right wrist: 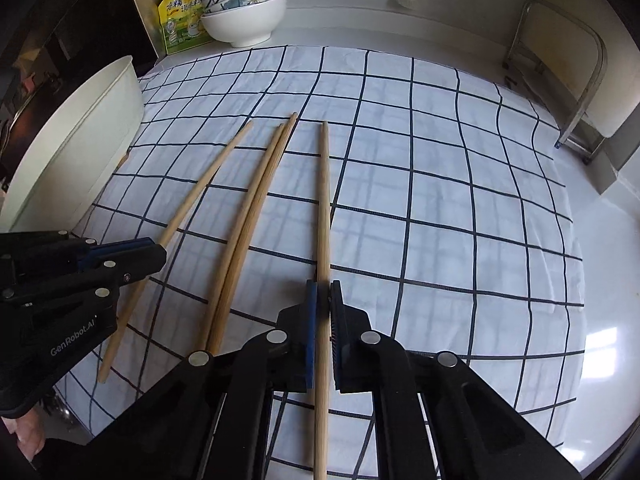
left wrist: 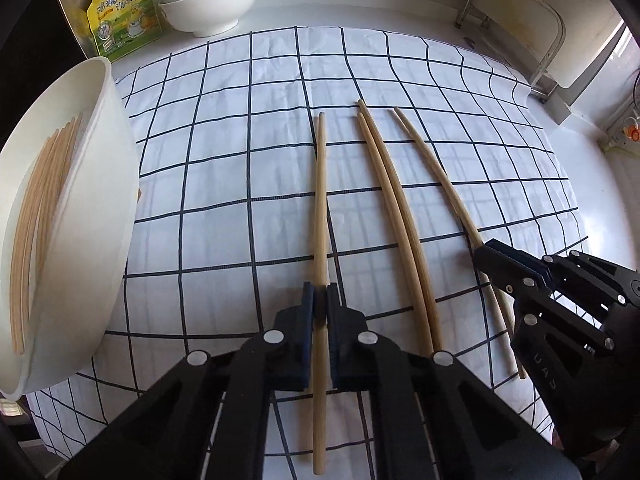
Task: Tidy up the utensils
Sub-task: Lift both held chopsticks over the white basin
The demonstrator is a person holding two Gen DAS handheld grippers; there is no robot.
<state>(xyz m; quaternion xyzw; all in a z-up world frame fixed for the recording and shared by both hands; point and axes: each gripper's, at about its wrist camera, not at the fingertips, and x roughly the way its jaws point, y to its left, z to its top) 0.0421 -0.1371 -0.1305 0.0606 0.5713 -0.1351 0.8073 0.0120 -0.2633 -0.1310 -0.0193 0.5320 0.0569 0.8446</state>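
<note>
With each hand-held gripper, left (left wrist: 321,300) and right (right wrist: 323,296), clamped on a chopstick (left wrist: 320,200), presumably bound for the tub (left wrist: 100,184) at nine o'clock.

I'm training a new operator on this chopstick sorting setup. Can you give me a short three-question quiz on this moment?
1. True or false: the left gripper is shut on a chopstick.
2. How many chopsticks lie untouched between the two gripped ones? A) one B) two C) three
3. Fill in: sorted chopsticks already lie in the white ____ on the left.

Key: 1 true. 2 B: the touching pair lies between them, while the right gripper is shut on the rightmost chopstick. 3 tub.
</note>
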